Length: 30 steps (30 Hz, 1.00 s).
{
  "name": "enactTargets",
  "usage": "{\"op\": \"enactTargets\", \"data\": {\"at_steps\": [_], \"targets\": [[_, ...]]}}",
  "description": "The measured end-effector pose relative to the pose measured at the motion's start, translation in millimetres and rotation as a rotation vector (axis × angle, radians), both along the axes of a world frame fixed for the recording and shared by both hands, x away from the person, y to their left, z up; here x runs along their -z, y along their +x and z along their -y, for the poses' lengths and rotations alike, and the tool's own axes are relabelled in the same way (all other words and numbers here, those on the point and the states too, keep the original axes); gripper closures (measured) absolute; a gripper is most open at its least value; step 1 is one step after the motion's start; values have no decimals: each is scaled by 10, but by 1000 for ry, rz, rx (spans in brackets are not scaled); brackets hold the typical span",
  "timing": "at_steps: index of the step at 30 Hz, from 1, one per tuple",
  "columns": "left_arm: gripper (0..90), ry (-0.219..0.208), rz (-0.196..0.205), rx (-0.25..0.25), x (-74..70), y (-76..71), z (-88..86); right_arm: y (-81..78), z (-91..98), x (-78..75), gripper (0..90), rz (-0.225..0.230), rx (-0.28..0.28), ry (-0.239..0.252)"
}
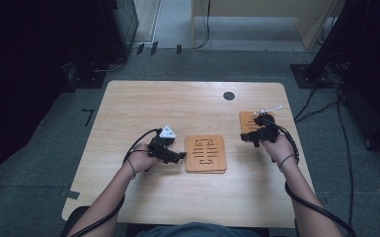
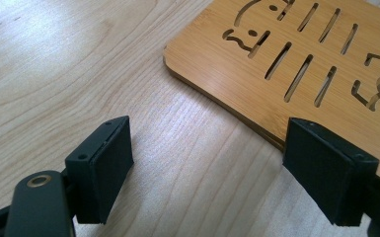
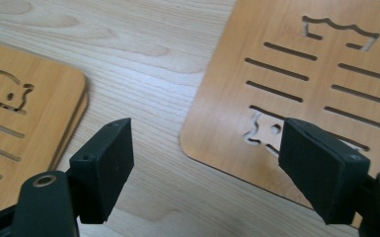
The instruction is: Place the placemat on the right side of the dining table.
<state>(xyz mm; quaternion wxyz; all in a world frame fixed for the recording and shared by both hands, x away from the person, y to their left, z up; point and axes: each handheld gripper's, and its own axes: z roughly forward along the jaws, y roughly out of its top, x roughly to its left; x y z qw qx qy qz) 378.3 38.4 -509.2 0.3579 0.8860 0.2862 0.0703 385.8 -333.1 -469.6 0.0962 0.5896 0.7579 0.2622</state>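
So nearest the camera you've got both forearms coming in low over the table (image 1: 128, 103), and neither tool has anything in it. The left gripper (image 1: 176, 157) is released, jaws spread with bare tabletop between them, pointing to the right at the stack of cut-out boards (image 1: 206, 153) in the middle, and it sits just beside the stack's left edge. In the left gripper view one pad is right at the corner of that stack (image 2: 286, 64) while the other is over plain table, so the edge runs slantwise across the gap, not squarely in it. The right gripper (image 1: 255, 140) is also spread wide and holds nothing. It hovers at the near end of the single board (image 1: 248, 120) out by the table's right side, well apart from the stack. In the right gripper view that board's near corner (image 3: 296, 89) lies between the pads, slots running crosswise, with the stack (image 3: 24, 113) off to the side. My guess is the right hand is nearer a pickup. Its wrist is cocked inward, knuckles up.
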Motion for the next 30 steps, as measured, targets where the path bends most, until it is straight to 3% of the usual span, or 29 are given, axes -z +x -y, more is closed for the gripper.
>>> {"op": "enactTargets", "data": {"at_steps": [11,22,30], "targets": [[183,3,2,4,-1,2,3,-101,-81,-10,216,28,-26,20],[183,6,-4,2,-6,-3,-4,-178,-173,55,212,16,-58,22],[183,10,-5,3,-10,-3,-3,-235,-228,103,212,40,-81,35]]}}
